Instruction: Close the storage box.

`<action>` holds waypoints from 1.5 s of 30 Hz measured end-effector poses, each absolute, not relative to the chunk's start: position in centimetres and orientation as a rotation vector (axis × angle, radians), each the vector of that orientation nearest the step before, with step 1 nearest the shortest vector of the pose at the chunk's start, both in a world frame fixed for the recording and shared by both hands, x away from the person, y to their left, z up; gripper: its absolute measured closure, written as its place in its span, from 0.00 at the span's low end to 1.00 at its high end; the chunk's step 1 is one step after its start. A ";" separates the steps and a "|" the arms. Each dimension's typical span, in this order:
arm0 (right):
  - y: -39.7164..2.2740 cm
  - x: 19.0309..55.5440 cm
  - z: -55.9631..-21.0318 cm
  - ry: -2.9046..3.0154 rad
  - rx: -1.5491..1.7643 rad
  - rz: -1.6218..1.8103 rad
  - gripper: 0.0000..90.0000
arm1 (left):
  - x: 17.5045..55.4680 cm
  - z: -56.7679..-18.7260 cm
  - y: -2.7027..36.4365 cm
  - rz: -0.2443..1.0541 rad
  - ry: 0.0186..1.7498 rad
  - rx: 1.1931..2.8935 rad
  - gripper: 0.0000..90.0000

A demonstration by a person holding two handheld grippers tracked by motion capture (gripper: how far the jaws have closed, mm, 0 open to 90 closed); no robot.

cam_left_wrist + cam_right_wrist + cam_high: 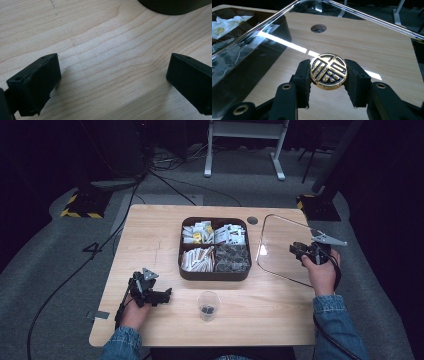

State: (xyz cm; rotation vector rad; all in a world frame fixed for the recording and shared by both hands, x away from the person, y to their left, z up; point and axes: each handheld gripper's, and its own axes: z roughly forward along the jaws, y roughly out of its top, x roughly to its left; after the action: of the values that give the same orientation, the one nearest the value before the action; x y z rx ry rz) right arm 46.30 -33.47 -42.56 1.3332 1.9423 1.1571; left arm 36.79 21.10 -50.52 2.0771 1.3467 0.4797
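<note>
The right gripper [328, 82] is clamped on the gold knob [328, 71] of a clear glass lid [280, 251], held tilted just right of the dark four-compartment tray [215, 274]. Judgement: keep the squeeze firm and centred on the knob, carry the lid level and slowly, and set it down flat so no edge strikes. The left gripper [162, 296] rests on the wooden table [150, 235] with jaws wide apart, nothing between them. A clear cup [208, 305] stands near the front edge. Grey carpet, cables and stands surround the table.
</note>
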 end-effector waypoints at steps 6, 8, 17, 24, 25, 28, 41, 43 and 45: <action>-32.0 46.6 -41.5 1.964 1.315 1.177 0.66 | 36.8 -50.5 21.1 0.476 1.342 2.078 0.00; -31.2 46.9 -40.9 1.979 1.307 1.180 0.66 | 36.9 -50.5 21.2 0.476 1.337 2.082 0.00; -26.6 48.4 -38.5 2.079 1.223 1.161 0.66 | 36.9 -50.5 21.2 0.476 1.333 2.083 0.00; -22.9 49.1 -37.3 2.132 1.205 1.189 0.66 | 37.1 -50.5 21.4 0.467 1.317 2.093 0.00; -22.4 49.2 -37.2 2.139 1.196 1.188 0.66 | 37.2 -50.5 21.4 0.470 1.313 2.095 0.00; -20.8 49.3 -36.8 2.160 1.177 1.189 0.66 | 37.3 -50.5 21.4 0.466 1.305 2.101 0.00; -16.4 50.0 -37.1 2.234 1.185 1.201 0.66 | 37.5 -50.5 21.4 0.464 1.305 2.096 0.00; -15.8 50.0 -37.1 2.240 1.178 1.199 0.66 | 37.5 -50.5 21.4 0.464 1.305 2.096 0.00; -15.3 50.0 -37.2 2.248 1.171 1.202 0.66 | 37.5 -50.5 21.4 0.465 1.305 2.095 0.00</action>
State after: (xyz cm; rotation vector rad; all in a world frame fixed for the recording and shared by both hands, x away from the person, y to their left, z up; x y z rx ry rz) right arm 49.98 -15.33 -37.18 1.1710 2.2483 1.2017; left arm 37.47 21.39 -50.54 2.0955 1.3047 0.4651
